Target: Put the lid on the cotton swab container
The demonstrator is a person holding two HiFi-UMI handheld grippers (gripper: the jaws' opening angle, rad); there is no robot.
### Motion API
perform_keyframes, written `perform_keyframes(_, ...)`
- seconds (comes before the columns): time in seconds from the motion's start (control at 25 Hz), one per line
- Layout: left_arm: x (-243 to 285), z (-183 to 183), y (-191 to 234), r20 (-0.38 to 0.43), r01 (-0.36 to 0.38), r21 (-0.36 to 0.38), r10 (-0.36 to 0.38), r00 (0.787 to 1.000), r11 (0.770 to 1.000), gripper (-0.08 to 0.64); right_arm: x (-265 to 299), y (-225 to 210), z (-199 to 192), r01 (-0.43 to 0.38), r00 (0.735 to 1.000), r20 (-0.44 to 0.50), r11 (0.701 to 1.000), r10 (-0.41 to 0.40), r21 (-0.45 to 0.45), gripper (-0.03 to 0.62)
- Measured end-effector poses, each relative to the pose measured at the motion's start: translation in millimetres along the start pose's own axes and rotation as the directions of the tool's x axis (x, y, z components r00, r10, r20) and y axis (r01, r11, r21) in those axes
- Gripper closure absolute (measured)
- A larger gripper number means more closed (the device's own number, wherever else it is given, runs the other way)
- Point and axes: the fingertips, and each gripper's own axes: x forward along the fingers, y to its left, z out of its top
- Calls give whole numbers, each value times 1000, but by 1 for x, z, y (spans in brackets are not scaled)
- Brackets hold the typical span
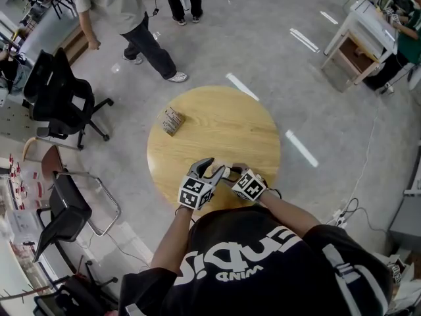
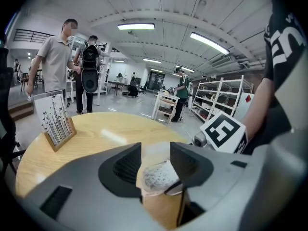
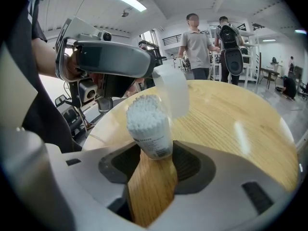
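My right gripper (image 3: 153,154) is shut on the cotton swab container (image 3: 148,125), a clear tube packed with white swabs, gripped near its base and open at the top. My left gripper (image 3: 155,67) is shut on the clear lid (image 3: 172,91), which hangs just above and beside the container's mouth. In the left gripper view the lid (image 2: 153,154) sits between the jaws with the swab heads (image 2: 159,178) showing through it. In the head view both grippers (image 1: 209,170) (image 1: 230,172) meet tip to tip over the near edge of the round wooden table (image 1: 223,124); lid and container are too small to make out there.
A card stand (image 1: 173,120) with a wooden base sits at the table's far left. Black office chairs (image 1: 59,97) stand left of the table. A person (image 1: 125,18) walks beyond the table, with another behind. A white bench (image 1: 358,41) is at the far right.
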Motion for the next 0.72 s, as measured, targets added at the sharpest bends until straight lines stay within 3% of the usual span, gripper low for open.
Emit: perform_keyframes(0.72,-11,-19,-8,-60,-25,32,27,998,999,385,6,-5,-8,14,1000,7,1000,-14,-15,388)
